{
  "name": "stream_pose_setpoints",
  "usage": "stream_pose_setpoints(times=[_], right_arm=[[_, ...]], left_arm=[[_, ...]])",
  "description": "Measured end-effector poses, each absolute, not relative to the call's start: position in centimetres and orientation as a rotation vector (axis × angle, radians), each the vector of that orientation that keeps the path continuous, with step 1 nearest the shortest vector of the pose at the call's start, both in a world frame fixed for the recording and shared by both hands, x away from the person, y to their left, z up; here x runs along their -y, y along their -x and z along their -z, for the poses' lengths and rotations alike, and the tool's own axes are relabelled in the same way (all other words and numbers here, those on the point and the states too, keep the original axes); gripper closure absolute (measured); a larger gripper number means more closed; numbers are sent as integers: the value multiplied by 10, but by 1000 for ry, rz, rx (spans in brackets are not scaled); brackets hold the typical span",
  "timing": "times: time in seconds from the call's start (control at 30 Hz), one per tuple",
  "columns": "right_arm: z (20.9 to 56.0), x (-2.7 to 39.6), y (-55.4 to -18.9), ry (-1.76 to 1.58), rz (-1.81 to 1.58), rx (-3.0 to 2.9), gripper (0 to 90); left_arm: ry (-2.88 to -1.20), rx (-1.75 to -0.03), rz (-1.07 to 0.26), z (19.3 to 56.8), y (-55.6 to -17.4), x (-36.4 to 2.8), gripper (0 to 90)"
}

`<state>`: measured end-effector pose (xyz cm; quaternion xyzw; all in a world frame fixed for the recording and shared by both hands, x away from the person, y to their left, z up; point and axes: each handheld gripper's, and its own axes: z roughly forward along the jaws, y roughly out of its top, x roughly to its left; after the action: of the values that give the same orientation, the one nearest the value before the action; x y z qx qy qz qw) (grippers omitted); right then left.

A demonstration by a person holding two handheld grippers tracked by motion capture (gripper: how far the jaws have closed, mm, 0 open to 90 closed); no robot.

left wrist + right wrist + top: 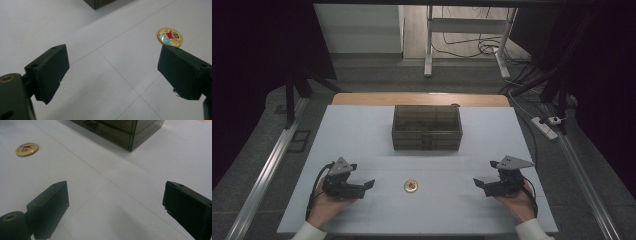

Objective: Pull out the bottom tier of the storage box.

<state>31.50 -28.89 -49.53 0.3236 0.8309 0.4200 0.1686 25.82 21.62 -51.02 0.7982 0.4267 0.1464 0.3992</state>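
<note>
Item: round badge [411, 186], yellow rim w/ cartoon print, lying flat on white table [362, 130], nearer the person than the dark drawer box [427, 128] and well apart from it. Left gripper [371, 183] sits left of badge, right gripper [477, 182] right of it; both rest low on the table, tips turned inward toward badge, probably a ready stance so either hand can go for it. Jaws of both: wide, nothing between. Left gripper view gives the badge [170, 37] print close up, just beyond one jaw; high view can't resolve that. Right gripper view adds the box [120, 130] front w/ drawer seams and a latch, badge [27, 149] off to the side.
</note>
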Motion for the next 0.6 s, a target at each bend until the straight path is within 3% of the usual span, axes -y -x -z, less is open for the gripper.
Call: stream_pose_setpoints(times=[0.6], right_arm=[[501,288,-315,-957,-1181,-2356,68]], left_arm=[[-2024,-1068,-368,512,-258,-218,101]])
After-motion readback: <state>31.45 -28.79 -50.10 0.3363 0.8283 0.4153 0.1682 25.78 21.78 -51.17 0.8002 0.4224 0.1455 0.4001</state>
